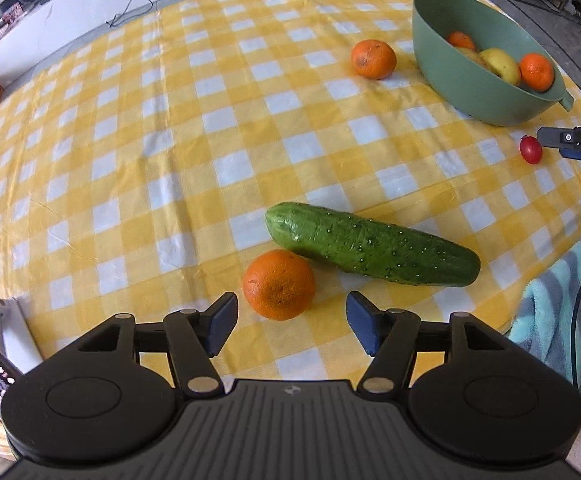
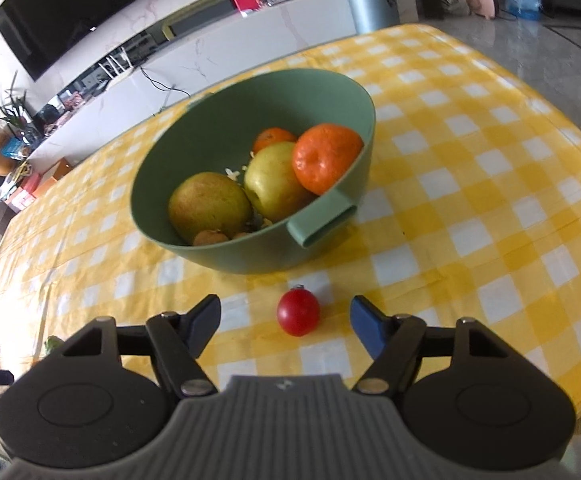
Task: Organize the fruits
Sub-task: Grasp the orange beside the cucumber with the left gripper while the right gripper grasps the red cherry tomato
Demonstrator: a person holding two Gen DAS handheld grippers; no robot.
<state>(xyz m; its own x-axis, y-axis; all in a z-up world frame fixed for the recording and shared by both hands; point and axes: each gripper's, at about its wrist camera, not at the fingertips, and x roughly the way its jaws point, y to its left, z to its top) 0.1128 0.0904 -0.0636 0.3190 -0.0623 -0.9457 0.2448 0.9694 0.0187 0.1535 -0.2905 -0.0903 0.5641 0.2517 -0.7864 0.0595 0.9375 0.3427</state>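
The left tool (image 1: pixel 292 322) hangs low over the near edge of the table (image 1: pixel 130 160), its fingers spread wide and holding nothing. A near orange (image 1: pixel 279 284) sits on the yellow checked cloth just ahead of the gap between them, touching or almost touching the cucumber (image 1: pixel 372 245) that lies behind it and stretches to the right. A second orange (image 1: pixel 373 59) rests far across the table, just left of the green bowl (image 1: pixel 450 80).

The right tool (image 2: pixel 286 322) is also spread apart and empty, with a small red tomato (image 2: pixel 298 313) on the cloth between its fingertips, touching neither. Just beyond the tomato stands the bowl, holding two yellow-green apples (image 2: pixel 209 205), two oranges (image 2: pixel 326 158) and small brown pieces at the bottom.
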